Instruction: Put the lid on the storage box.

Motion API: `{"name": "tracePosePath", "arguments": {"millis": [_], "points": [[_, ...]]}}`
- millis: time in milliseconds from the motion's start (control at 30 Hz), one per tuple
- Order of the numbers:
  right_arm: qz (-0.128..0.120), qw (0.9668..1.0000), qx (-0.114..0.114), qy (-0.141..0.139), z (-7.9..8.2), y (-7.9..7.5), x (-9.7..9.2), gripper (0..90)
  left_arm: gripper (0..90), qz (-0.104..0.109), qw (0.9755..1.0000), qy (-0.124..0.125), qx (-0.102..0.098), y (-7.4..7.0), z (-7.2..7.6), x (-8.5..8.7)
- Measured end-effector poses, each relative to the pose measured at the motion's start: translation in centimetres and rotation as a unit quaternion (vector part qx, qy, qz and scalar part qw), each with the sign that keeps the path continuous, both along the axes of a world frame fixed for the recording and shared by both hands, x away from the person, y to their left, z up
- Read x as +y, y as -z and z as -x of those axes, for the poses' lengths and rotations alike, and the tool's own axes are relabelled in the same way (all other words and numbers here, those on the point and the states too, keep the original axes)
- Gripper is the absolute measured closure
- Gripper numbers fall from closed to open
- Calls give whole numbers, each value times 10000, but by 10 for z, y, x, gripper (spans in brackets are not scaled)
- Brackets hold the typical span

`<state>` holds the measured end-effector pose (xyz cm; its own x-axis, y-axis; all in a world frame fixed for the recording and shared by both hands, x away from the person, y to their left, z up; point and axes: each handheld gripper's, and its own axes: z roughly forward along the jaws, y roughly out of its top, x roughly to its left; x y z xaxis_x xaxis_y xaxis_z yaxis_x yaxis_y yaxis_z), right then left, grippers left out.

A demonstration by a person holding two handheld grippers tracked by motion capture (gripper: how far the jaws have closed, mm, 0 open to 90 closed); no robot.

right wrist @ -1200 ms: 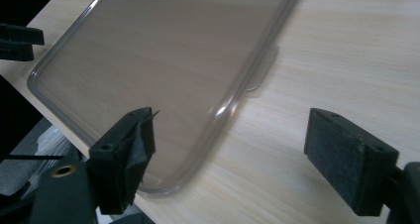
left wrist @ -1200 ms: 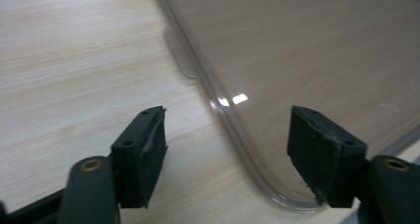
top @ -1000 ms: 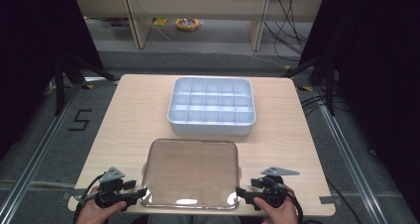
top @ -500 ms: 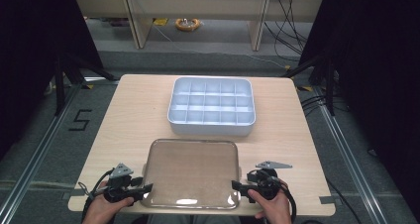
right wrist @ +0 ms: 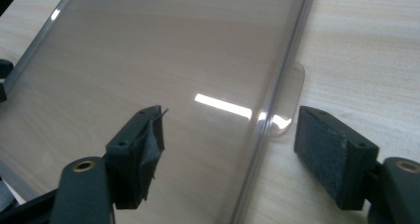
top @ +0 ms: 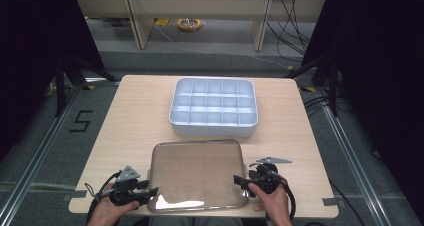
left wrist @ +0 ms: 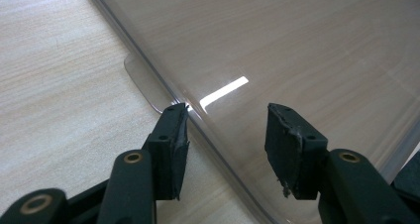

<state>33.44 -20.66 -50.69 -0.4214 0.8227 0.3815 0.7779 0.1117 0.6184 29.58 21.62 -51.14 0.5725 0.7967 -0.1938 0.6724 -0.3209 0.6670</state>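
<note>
A clear plastic lid (top: 199, 175) lies flat on the bench (top: 130, 121) before a divided tray (top: 214, 107), the left gripper (left wrist: 225, 135) and right gripper (right wrist: 233, 144) each spread astride a side rim, where glossy plastic could slip free.

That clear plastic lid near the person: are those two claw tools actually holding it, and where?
Not yet. Both the left gripper and the right gripper stand open, each straddling a side edge of the clear lid, which lies flat on the table.
</note>
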Motion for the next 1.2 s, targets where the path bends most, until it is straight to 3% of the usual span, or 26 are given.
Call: {"name": "tracePosePath", "arguments": {"millis": [33,200,300,500,567,633,667,700,733,767,833,867,900,967,1000,1033,1067,1100,1200], "points": [[-198,9997,88,125,-1,1,2,280,508,-26,10000,32,0,0,0,0],[-316,9990,43,302,-2,2,1,294,508,-23,10000,34,-23,0,0,0],[-262,9992,1,300,-6,3,-1,294,508,-30,10000,8,-33,0,0,0],[-581,9973,103,448,-14,5,-1,267,508,-30,10000,26,-43,0,0,0],[-822,9944,288,602,-11,4,-1,247,508,-44,10000,13,-46,0,0,0],[-944,9923,301,739,-10,6,-2,250,508,-45,10000,37,-16,0,0,0],[-1081,9900,379,826,-8,6,-3,259,508,-38,10000,34,-32,0,0,0],[-1666,9649,1519,1349,-1,-7,3,274,507,-37,10000,36,-35,0,0,0],[-1527,9807,668,1020,-5,5,-5,306,507,-4,10000,11,-24,0,0,0],[-1641,9782,777,1004,-4,6,-6,372,505,78,10000,-45,-14,1,0,0],[-1565,9821,513,910,-5,13,-6,411,506,28,10000,40,13,0,-1,1],[-1720,9770,825,953,-1,8,-4,441,506,77,10000,3,37,0,0,1],[-1590,9833,488,737,-3,13,-5,491,504,91,9999,-91,13,1,-1,1],[-1661,9819,501,761,0,12,-2,507,503,101,9999,-35,38,1,-1,2],[-1623,9818,590,791,5,5,2,577,501,228,9997,-70,40,1,-1,2],[-1623,9818,590,791,5,5,2,577,501,258,9996,-70,72,1,-1,2],[-1473,9869,271,599,5,6,-2,595,500,223,9997,-91,53,1,-1,2],[-1528,9866,153,557,5,7,-3,605,499,221,9997,-76,68,0,-1,3],[-1654,9856,82,334,13,2,-7,631,462,282,9995,-47,108,1,-1,4]]}}
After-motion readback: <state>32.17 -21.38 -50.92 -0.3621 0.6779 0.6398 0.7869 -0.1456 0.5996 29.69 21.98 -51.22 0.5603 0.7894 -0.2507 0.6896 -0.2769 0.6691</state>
